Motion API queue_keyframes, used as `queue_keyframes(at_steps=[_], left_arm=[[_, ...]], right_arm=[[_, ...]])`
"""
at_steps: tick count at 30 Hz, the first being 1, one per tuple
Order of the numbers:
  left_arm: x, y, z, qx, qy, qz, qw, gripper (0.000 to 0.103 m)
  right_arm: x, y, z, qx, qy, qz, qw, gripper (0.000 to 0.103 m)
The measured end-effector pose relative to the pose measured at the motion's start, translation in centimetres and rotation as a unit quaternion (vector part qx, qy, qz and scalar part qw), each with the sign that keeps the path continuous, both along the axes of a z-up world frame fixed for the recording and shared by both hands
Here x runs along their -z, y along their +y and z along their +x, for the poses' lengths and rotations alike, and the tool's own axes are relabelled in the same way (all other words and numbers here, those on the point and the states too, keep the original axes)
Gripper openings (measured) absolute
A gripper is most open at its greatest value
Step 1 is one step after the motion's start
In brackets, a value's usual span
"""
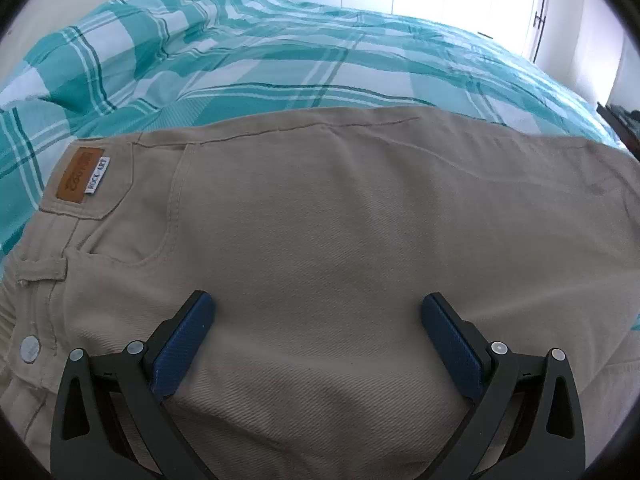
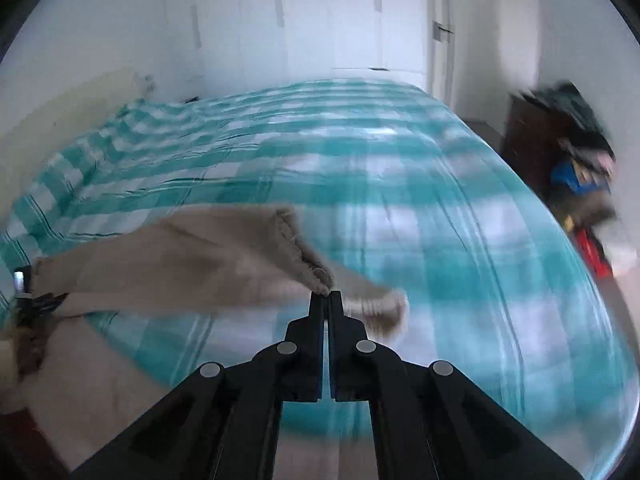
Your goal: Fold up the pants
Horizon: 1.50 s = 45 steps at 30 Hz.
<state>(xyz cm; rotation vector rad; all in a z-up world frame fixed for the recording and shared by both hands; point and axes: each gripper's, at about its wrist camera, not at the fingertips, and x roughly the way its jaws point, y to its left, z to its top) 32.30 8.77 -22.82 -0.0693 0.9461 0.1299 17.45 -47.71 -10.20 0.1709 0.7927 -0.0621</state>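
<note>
Beige pants [image 1: 320, 216] lie on the bed, seat side up, with a brown leather label [image 1: 76, 176] at the waistband on the left. My left gripper [image 1: 316, 308] is open, its blue pads [image 1: 186, 344] resting on or just above the seat of the pants. In the right wrist view the pants [image 2: 168, 264] stretch from the left, and my right gripper [image 2: 325, 294] is shut on the frayed hem of one leg [image 2: 298, 252], lifted off the bed. The other leg's hem [image 2: 380, 304] lies on the bed just beyond. This view is motion-blurred.
A teal and white checked duvet [image 1: 280, 60] covers the bed [image 2: 440, 200]. A dark cabinet with piled clothes [image 2: 568, 152] stands at the right. White wardrobe doors [image 2: 320, 16] are behind the bed. My left gripper shows at the far left in the right wrist view [image 2: 24, 288].
</note>
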Motion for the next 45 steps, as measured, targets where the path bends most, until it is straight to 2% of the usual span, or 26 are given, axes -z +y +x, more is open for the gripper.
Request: queue_keyframes(at_steps=[3,7,8,9,10,11,12,14,16,21,27,31,36,45], left_arm=[[-0.2,-0.1,0.2,-0.001,0.008,0.006,0.9999,0.103],[-1.0,-0.6,0.4,-0.01,0.035,0.027,0.999,0.102],[-1.6,-0.9,0.1,-0.016,0.044,0.033,0.9984,0.102],[-2.1,-1.1,-0.4,-0.019,0.048,0.035,0.998,0.102],[-3.1,-1.6,-1.4,-0.019,0.048,0.031,0.9982,0.102],[-4.1,-2.1,-2.5,-0.012,0.044,0.023,0.9987,0.102],[-4.8,-2.6,-3.3,-0.004,0.042,0.016,0.999,0.102],[-7.4,-4.3,-6.1,0.024,0.032,-0.003,0.9992,0.102],[-10.2,-5.9,-8.8,0.048,0.01,-0.005,0.9988,0.102],[-17.8,-9.6,-15.2,0.095,-0.051,0.019,0.994,0.103],[-23.4,-11.4,-18.1,0.114,-0.098,0.054,0.9871,0.103],[-26.1,-12.3,-19.8,0.124,-0.127,0.068,0.9817,0.102],[-27.9,-13.5,-21.3,0.135,-0.148,0.088,0.9758,0.103],[-29.1,-14.7,-22.6,0.145,-0.158,0.105,0.971,0.103]], right_arm=[[1.9,-1.6,-5.4,0.07,0.039,0.003,0.997,0.001],[4.0,-4.1,-9.3,0.193,0.084,0.014,0.978,0.007],[3.9,-3.7,-9.9,0.203,0.085,0.006,0.975,0.019],[3.6,-2.8,-10.2,0.201,0.08,0.0,0.976,0.041],[3.4,-1.9,-10.4,0.194,0.076,-0.003,0.978,0.055],[3.2,-0.5,-10.4,0.183,0.071,-0.004,0.98,0.078],[3.0,1.5,-10.2,0.165,0.062,-0.005,0.984,0.083],[3.0,4.4,-9.8,0.127,0.058,0.004,0.99,0.083],[3.0,8.7,-10.0,0.087,0.056,0.019,0.994,0.082],[3.8,17.3,-9.2,0.016,0.052,0.052,0.997,0.083],[4.3,24.1,-10.1,-0.041,0.052,0.044,0.997,0.082],[3.8,25.3,-11.6,-0.051,0.046,0.037,0.997,0.083],[2.8,24.6,-12.9,-0.038,0.036,0.038,0.998,0.083],[1.8,23.3,-14.7,-0.02,0.027,0.047,0.998,0.083]])
